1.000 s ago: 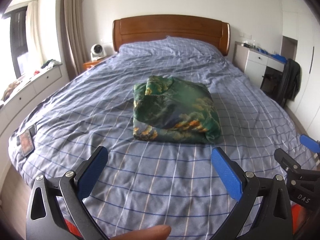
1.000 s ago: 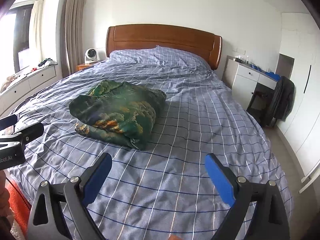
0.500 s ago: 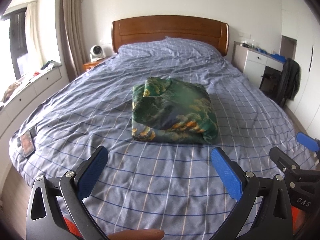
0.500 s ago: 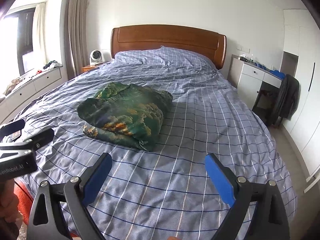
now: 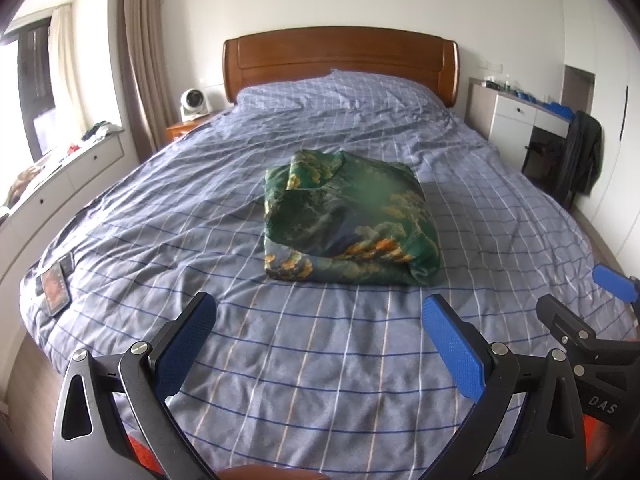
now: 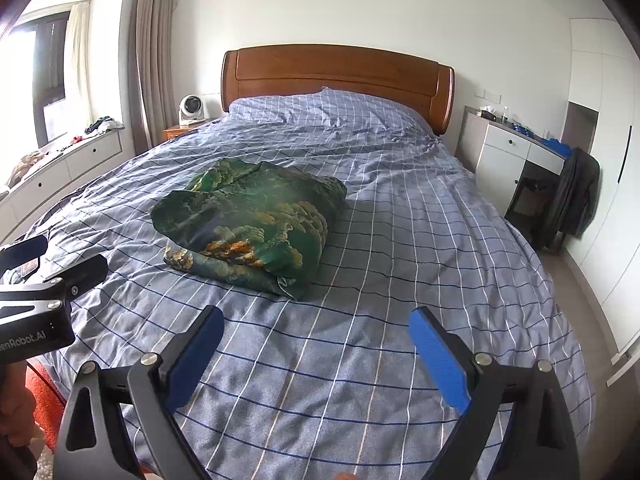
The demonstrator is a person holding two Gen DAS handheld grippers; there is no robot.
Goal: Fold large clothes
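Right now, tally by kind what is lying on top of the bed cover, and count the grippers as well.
Folded green patterned garment: 1
Flat dark device, maybe a phone or tablet: 1
Grippers, both open and empty: 2, left gripper and right gripper
Total: 4

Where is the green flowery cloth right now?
The folded green cloth lies in the middle of the blue checked bed, ahead of both open grippers, with the wooden headboard far behind it.

Desk items (image 6: 516, 124) too small
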